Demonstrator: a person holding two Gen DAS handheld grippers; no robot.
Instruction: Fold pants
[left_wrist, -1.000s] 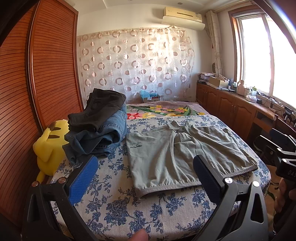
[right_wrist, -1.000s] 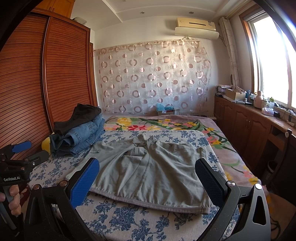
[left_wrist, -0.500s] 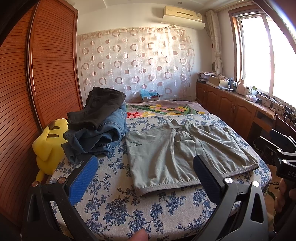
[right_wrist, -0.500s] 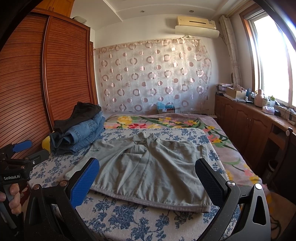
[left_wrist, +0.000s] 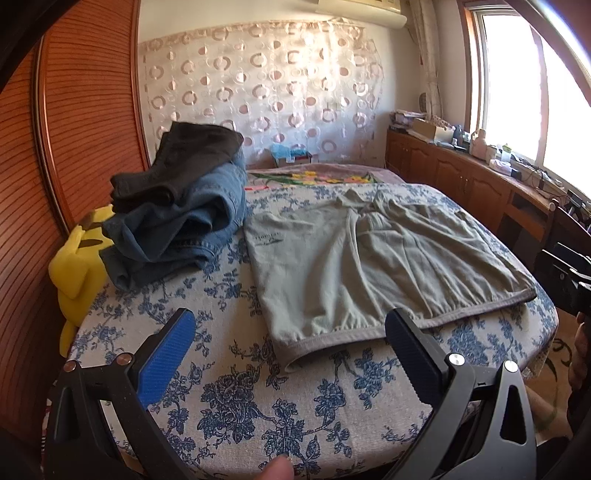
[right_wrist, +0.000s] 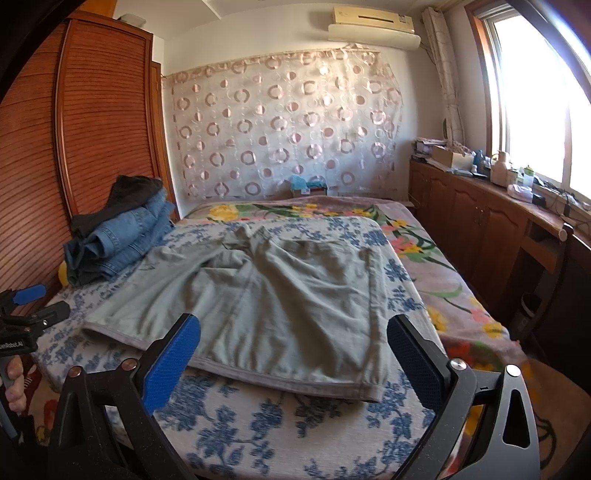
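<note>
The bed (left_wrist: 258, 417), with its blue-flowered cover, fills the lower half of both views and serves as the folding surface; the cover gives a flat area broad enough for the garment. The pants (left_wrist: 369, 266), grey-green shorts, lie spread flat at centre frame in the left wrist view and centre in the right wrist view (right_wrist: 266, 295), waistband nearest the cameras and legs pointing to the far wall, judged laid out so that both near corners can be reached at once. No fold is yet made. A pile of clothes (left_wrist: 177, 218), blue denim with a dark garment on top, sits at centre left, just beside the shorts' left edge but apart from it; judged a possible snag if the left leg is swung that way. A yellow toy (left_wrist: 79, 258) rests at the left edge, clear of the work. The left gripper (left_wrist: 288, 354) hovers above the near cover, jaws spread wide, holding nothing, with the waistband's left corner between its pads. The right gripper (right_wrist: 291, 350) likewise stands wide apart and empty over the waistband's right portion
</note>
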